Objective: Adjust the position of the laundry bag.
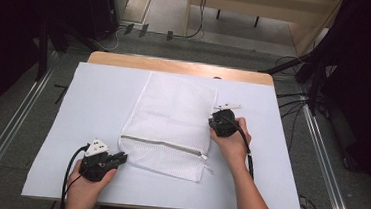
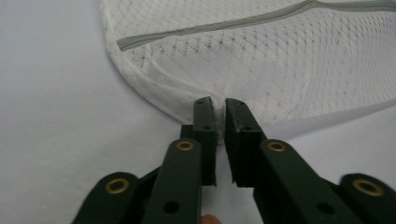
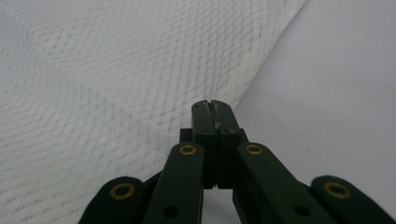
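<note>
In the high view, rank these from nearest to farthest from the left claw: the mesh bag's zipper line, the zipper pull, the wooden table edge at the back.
1. Zipper line: just right of the left claw, its near end closest.
2. Zipper pull: at the line's right end.
3. Wooden table edge: far back, beyond the mesh bag.

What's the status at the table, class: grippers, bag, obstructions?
Left gripper shut on mesh bag corner. Right gripper shut on bag's right edge. Bag flat, zipper closed. Nothing in the way.
</note>
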